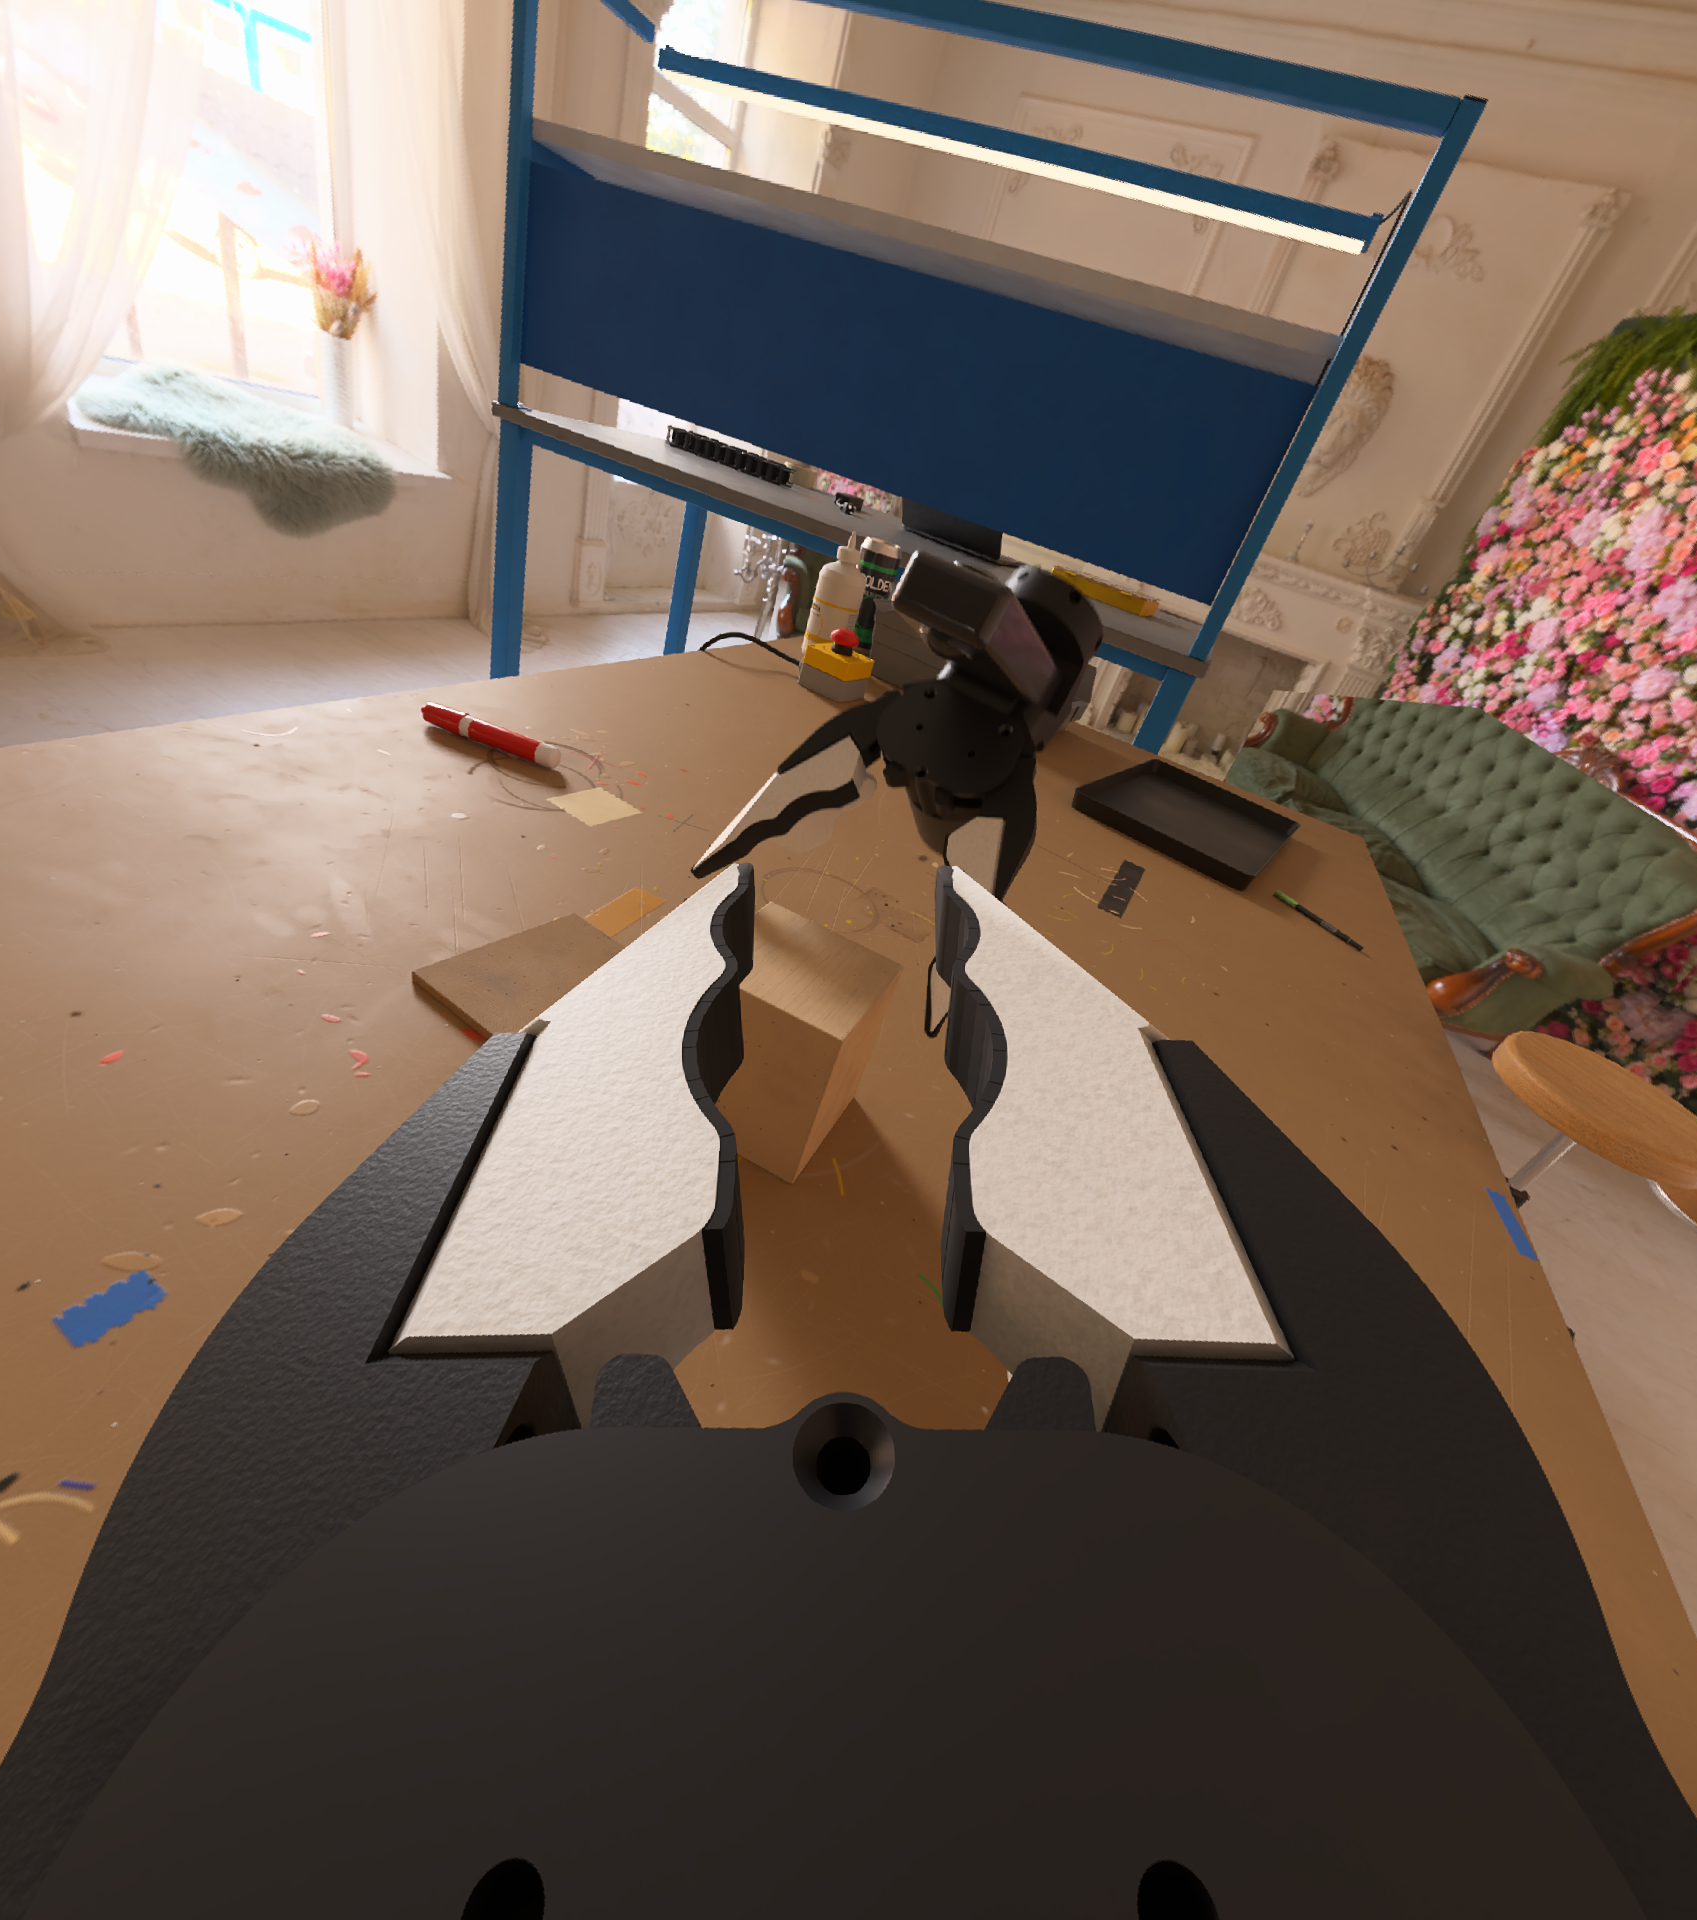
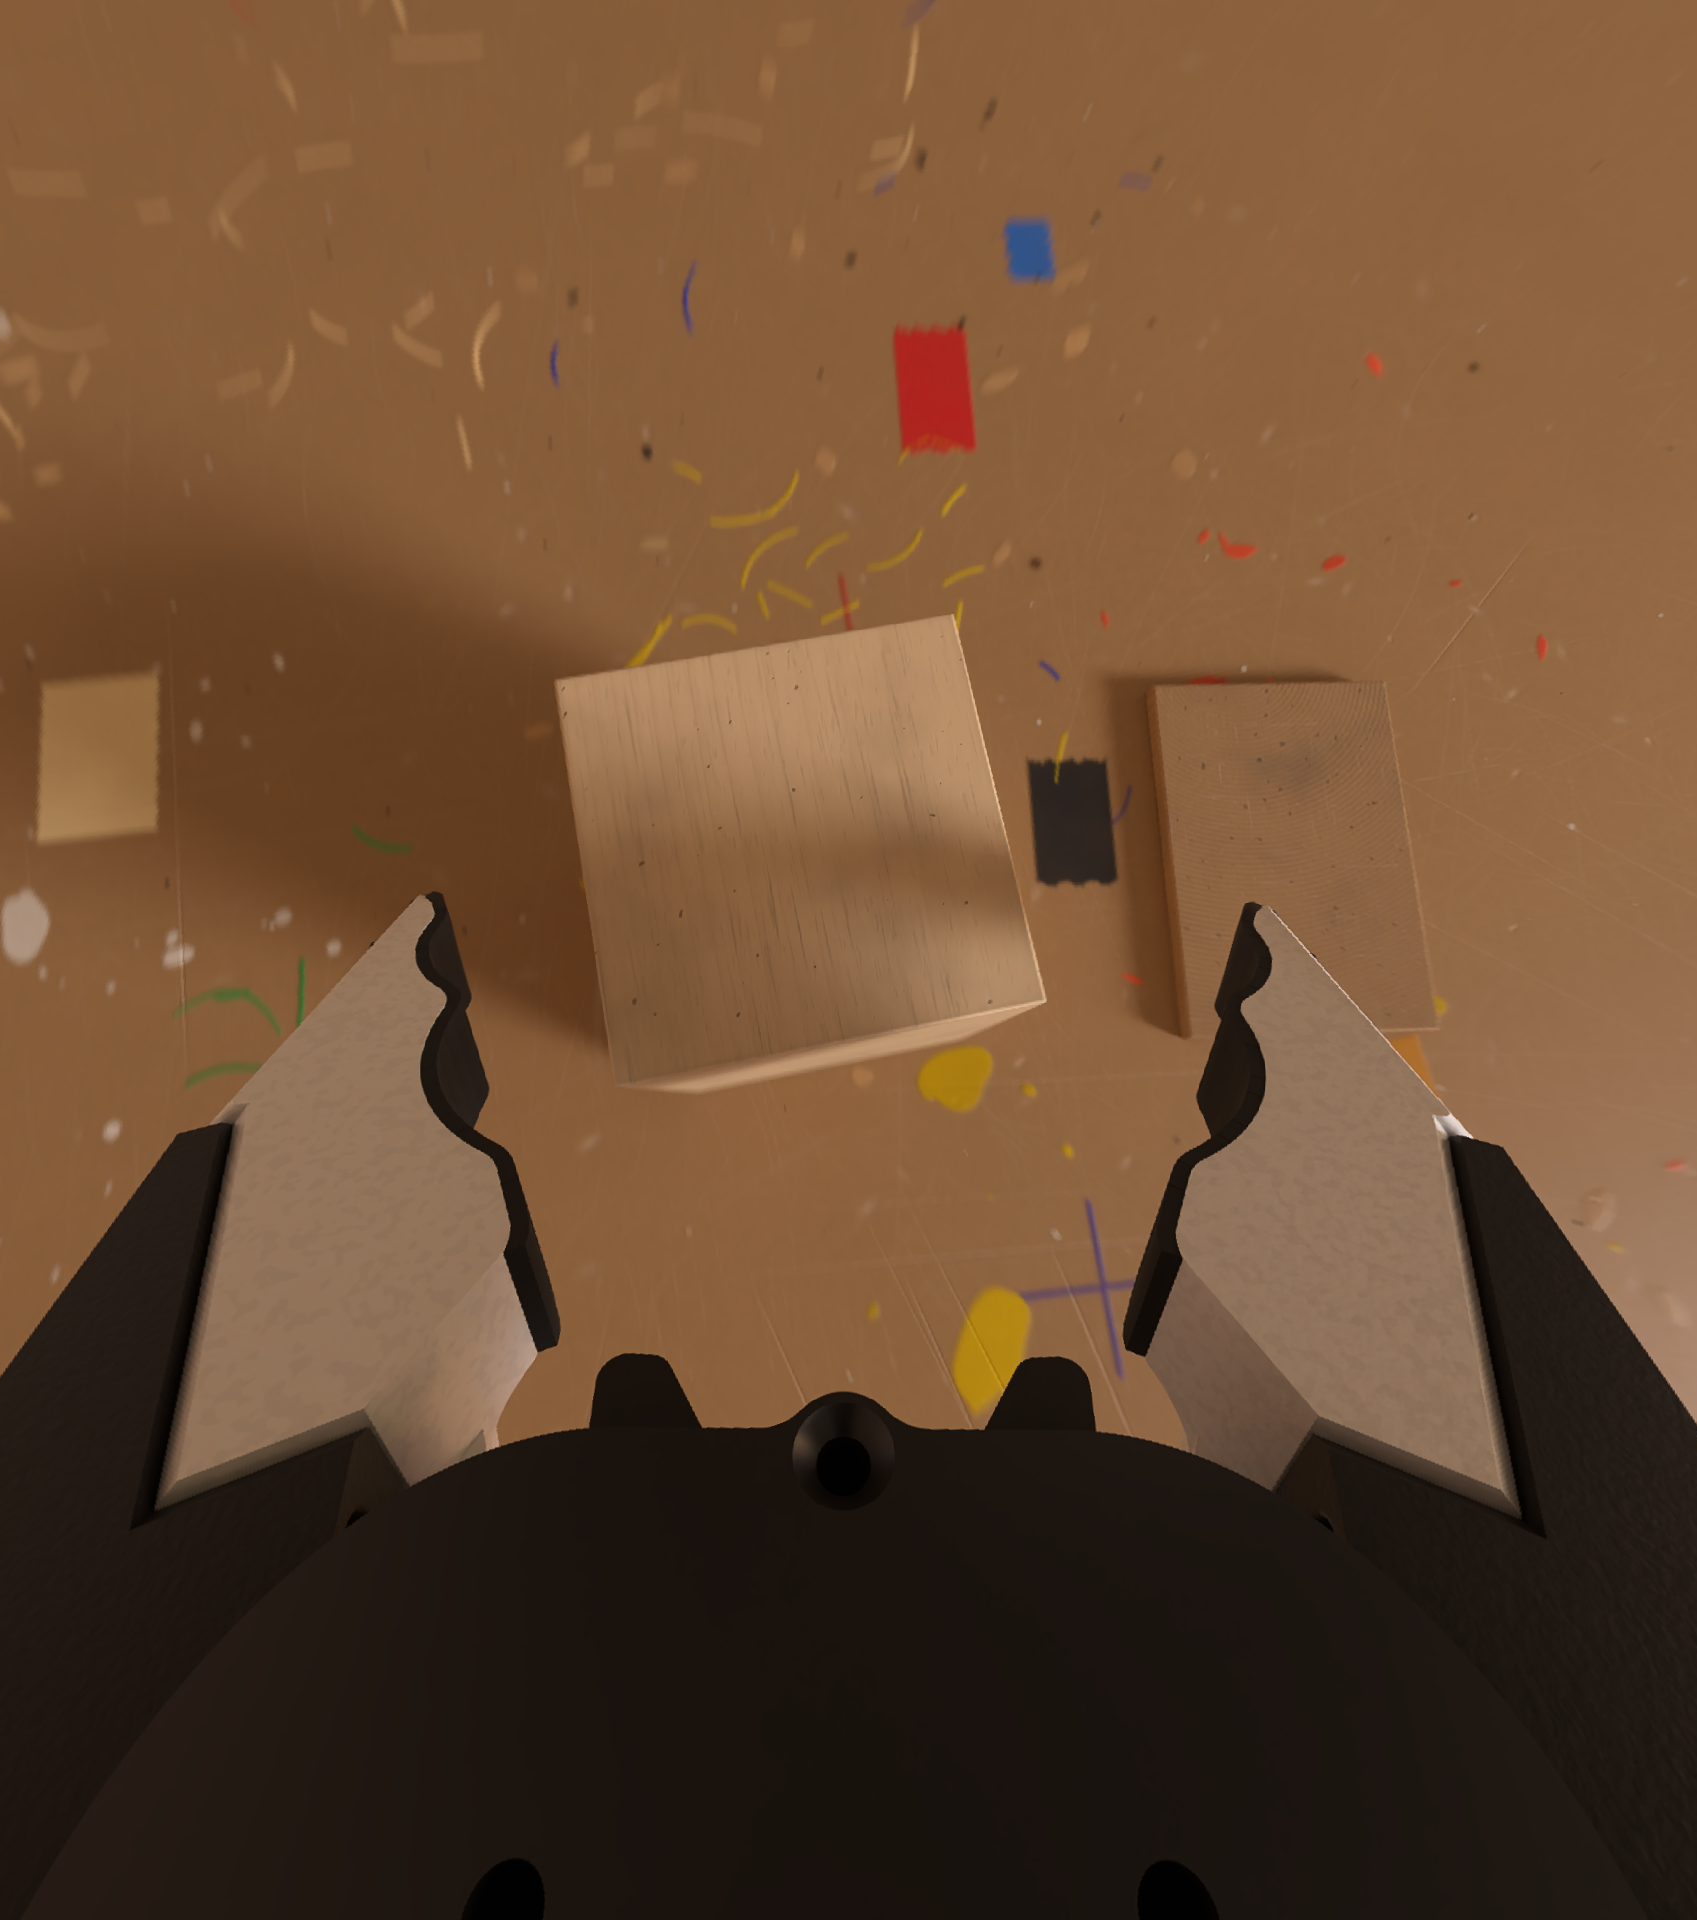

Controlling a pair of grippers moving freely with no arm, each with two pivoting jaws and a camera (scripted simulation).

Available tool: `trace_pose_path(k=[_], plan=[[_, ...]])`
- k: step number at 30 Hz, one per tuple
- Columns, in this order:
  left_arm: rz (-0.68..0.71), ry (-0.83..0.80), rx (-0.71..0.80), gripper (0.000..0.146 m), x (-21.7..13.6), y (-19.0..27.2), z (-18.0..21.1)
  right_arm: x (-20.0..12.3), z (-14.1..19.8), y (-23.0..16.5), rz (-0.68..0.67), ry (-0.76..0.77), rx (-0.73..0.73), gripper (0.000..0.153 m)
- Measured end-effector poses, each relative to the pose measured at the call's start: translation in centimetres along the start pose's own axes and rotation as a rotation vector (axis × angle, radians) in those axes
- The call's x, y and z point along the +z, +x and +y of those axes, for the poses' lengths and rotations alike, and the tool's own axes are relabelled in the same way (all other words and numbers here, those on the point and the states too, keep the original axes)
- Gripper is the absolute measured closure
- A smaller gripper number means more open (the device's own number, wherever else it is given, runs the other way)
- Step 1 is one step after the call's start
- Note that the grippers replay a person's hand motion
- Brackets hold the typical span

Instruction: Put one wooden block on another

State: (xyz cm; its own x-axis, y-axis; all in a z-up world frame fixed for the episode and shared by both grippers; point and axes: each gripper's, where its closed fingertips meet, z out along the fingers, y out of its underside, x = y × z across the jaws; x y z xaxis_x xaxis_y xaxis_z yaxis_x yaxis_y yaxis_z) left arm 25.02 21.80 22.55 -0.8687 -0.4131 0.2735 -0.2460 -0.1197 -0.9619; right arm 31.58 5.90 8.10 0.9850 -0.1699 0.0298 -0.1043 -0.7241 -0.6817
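A light wooden cube [image 1: 808, 1023] stands on the brown table [image 1: 200, 935]. A thin flat wooden block [image 1: 511, 971] lies just left of it. My left gripper [image 1: 844, 878] is open and low over the table; the cube shows between its fingers, its left side hidden by the left finger, with a gap to the right finger. My right gripper [image 1: 852, 864] hangs beyond the cube, pointing down. In the right wrist view it [image 2: 844, 904] is wide open and empty above the cube [image 2: 792, 852], with the flat block [image 2: 1285, 852] to the right.
A red marker [image 1: 491, 736], a black tray [image 1: 1187, 821], a green pen [image 1: 1317, 920], a yellow box with a red button [image 1: 836, 665] and bottles [image 1: 836, 597] lie farther back. A blue shelf frame [image 1: 906, 343] stands behind. Tape scraps [image 2: 934, 390] dot the table.
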Motion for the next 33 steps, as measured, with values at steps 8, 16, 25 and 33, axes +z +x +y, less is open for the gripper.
trace_pose_path(k=[8,16,25,33], plan=[[-0.004,-0.004,0.007,0.112,0.0,0.0,-0.1,-0.5,0.2,-0.3,-0.065,-0.44,-0.149,0.02],[-0.012,0.003,0.009,0.112,-0.5,-0.2,-0.2,1.7,1.4,-1.5,-0.169,-0.547,-0.146,0.031],[-0.013,0.0,0.007,0.112,-0.5,-0.3,-0.2,1.8,2.0,-1.0,-0.162,-0.608,-0.138,0.061],[-0.011,-0.005,0.009,0.112,-0.4,-0.2,-0.1,0.9,1.0,-0.4,-0.144,-0.565,-0.13,0.061]])
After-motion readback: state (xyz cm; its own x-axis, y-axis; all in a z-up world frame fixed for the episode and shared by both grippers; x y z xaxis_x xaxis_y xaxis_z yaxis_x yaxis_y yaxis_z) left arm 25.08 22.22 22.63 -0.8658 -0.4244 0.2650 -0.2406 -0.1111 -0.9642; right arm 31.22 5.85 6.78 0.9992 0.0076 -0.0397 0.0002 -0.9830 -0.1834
